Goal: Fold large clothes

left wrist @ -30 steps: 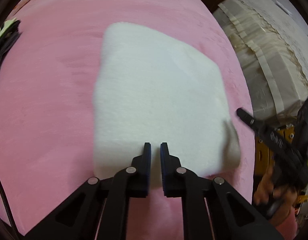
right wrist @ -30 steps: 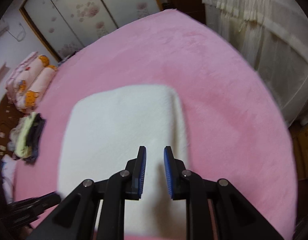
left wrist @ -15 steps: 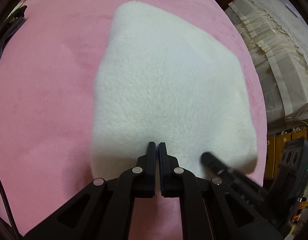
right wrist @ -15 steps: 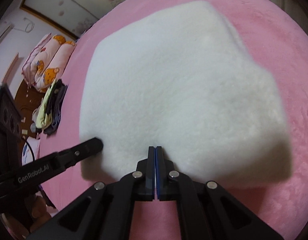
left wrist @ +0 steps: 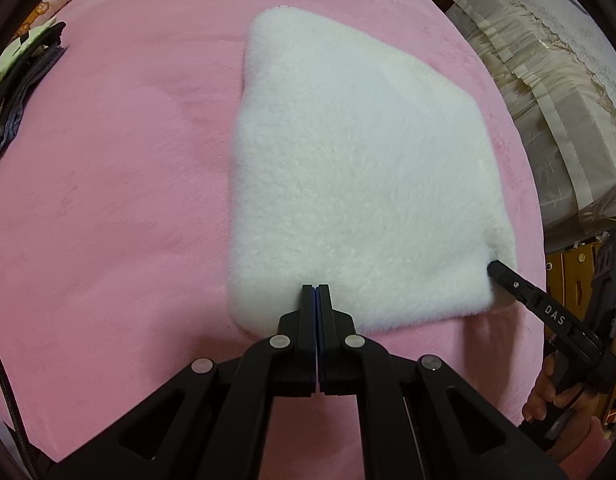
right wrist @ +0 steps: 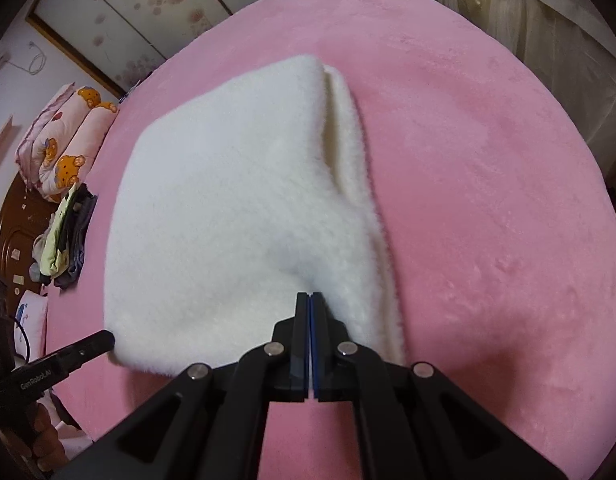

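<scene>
Both grippers point steeply down at the near edge of the folded white fleece garment (left wrist: 356, 184), which lies on the pink bedcover (left wrist: 108, 200).

The left gripper (left wrist: 316, 289) has its jaws pressed together with no gap showing, and its tips rest on the garment's near edge toward its left corner; whether any fleece is caught between the pads cannot be told. The right gripper (right wrist: 309, 295) is likewise closed to a thin line, its tips dug into the garment's near edge by the right corner, where the pile dimples around them. Again it is unclear whether fabric is pinched. In the left wrist view the right gripper (left wrist: 493, 269) touches the garment's near right corner, and the person's hand (left wrist: 548, 396) wraps its handle beyond that corner. In the right wrist view the left gripper (right wrist: 108, 338) touches the near left corner.

Along the garment's right side a lower layer shows beside the top fold. A pile of dark and yellow-green clothes (right wrist: 66, 236) lies well to the left of the garment, at the bedcover's edge, with a bear-print quilt roll (right wrist: 64, 140) beyond it.

A second earlier both sets of jaws stood slightly apart and the grippers were higher above the garment; now they are closed and lower, at its near edge.
</scene>
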`<action>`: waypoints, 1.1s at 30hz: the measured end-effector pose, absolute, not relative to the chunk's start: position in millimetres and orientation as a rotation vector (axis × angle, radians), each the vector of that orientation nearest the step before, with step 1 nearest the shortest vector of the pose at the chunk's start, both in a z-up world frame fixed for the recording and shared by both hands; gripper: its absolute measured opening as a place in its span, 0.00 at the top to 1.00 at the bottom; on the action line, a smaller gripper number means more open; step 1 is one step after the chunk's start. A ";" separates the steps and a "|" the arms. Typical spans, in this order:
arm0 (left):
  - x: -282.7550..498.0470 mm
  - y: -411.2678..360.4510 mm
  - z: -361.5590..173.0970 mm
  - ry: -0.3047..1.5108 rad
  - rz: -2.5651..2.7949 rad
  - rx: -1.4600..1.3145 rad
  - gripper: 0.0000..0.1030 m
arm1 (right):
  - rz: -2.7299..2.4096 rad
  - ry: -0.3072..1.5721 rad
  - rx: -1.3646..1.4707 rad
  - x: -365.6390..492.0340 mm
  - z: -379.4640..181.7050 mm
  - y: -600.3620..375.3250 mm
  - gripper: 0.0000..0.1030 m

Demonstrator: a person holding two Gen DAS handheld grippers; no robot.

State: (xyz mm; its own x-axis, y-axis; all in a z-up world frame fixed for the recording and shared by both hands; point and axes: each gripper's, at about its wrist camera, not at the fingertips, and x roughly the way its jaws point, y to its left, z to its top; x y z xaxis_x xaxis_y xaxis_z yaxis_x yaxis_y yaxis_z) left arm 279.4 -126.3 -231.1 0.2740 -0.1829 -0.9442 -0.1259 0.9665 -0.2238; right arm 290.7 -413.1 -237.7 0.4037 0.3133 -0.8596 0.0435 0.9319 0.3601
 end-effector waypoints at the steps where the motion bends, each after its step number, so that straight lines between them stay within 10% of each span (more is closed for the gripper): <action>1: 280.0 -128.1 -229.2 1.294 -0.036 -0.259 0.99 | 0.167 1.144 0.355 288.5 -236.1 -412.2 1.00; 33: 502.1 -120.3 -281.8 1.223 -0.153 -0.299 0.99 | 0.356 1.031 0.524 450.5 -257.5 -324.8 1.00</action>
State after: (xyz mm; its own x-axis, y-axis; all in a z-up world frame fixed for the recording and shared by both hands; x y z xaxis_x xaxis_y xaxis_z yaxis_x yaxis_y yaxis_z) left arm 502.1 -120.3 -281.8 0.3370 -0.2748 -0.9005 -0.0448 0.9507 -0.3069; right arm 450.5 -324.8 -257.5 0.4741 0.5137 -0.7151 -0.0360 0.8228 0.5672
